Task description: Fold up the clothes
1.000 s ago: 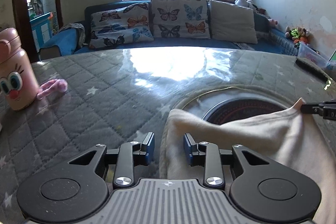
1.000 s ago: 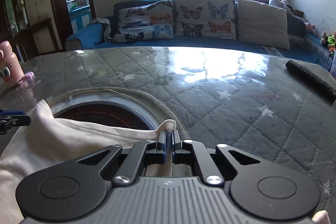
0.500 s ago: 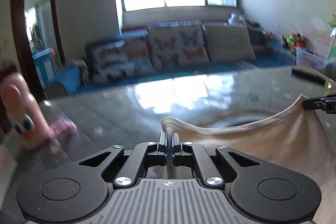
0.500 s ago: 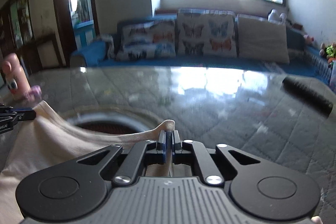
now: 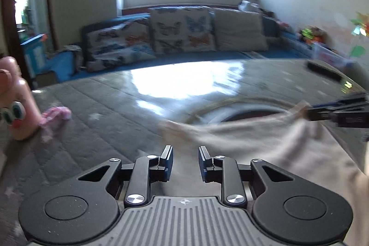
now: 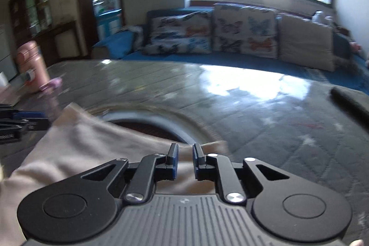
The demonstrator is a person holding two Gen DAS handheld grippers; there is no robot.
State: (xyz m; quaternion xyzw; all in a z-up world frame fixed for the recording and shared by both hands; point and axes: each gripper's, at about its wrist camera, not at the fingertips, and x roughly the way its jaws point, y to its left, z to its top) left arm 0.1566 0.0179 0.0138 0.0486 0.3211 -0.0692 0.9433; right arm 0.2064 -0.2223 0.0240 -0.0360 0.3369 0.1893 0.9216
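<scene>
Quilted table [image 5: 96,130] bears your cream garment [image 6: 76,144] beside its round cutout [image 6: 159,128], both grippers [image 5: 185,153] [image 6: 185,152] spread, so smooth edges before creasing.

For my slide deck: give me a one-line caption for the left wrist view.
Left tool open above the quilted table, cream cloth lying ahead, pink bottle at left.

A pink cartoon-faced bottle [image 5: 17,105] stands on the grey quilted star-print table [image 5: 103,107], beside a pink strap [image 5: 56,114]; butterfly-print cushions [image 5: 182,29] line the blue sofa [image 5: 230,55] behind
</scene>
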